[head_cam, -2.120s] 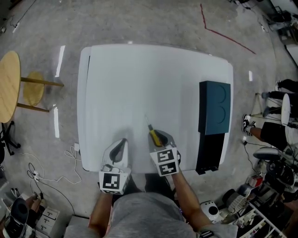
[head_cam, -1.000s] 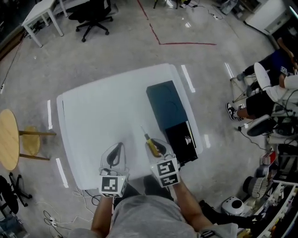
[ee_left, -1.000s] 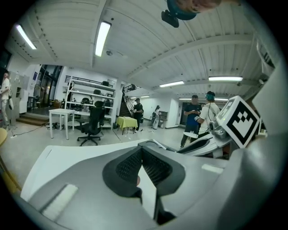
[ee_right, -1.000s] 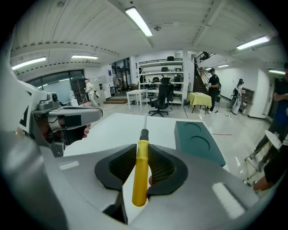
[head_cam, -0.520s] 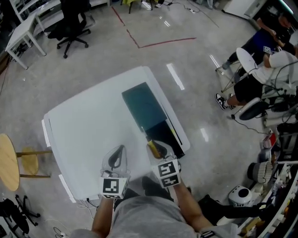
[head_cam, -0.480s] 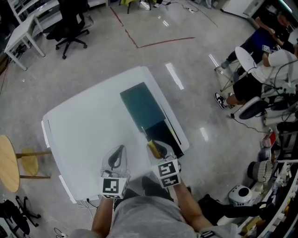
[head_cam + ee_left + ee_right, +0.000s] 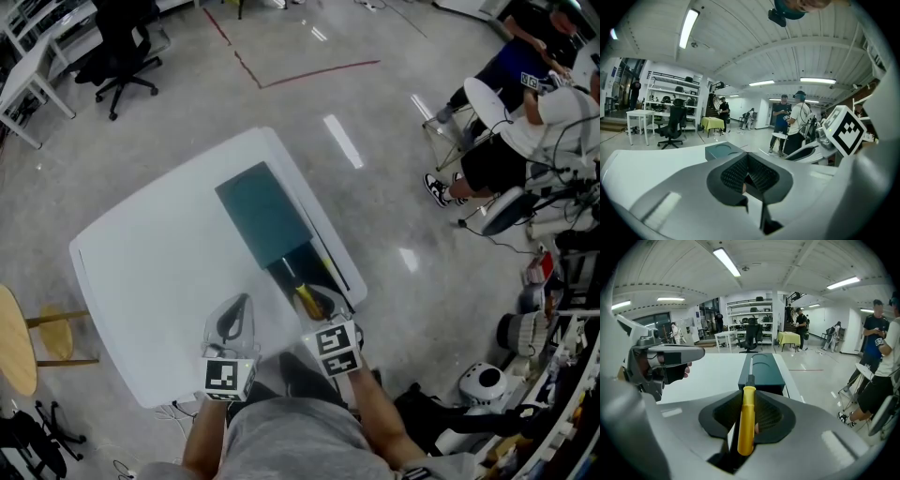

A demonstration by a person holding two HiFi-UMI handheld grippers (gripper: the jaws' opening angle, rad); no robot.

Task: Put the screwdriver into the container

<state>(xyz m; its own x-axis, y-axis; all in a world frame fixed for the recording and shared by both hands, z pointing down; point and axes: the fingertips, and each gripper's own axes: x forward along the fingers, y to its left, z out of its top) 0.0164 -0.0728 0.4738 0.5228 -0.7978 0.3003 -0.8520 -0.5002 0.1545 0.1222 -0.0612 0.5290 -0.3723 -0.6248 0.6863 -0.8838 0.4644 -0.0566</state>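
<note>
**A:** Where's the container (image 7: pixel 265 217)?

**B:** On the table (image 7: pixel 141 272), lengthwise along its R-hand edge.

**A:** And the screwdriver (image 7: pixel 746 420)?

**B:** Btwn the jaws of the R gripper (image 7: pixel 749 416), shaft pointing fwd. It's in line w/ the container straight ahead. In the head view it sits over the container's near end.

**A:** L gripper (image 7: pixel 749 176)?

**B:** Just L of the R one, side by side. Both are over the table's near part, in front of the person. The container is ahead and to its R.

**A:** Around the table?

**B:** Small side table (image 7: pixel 14 342) on the floor off the L. Office chair (image 7: pixel 127 52) beyond the far L corner. Ppl (image 7: pixel 525 122) off to the R, well apart from the table.
</note>
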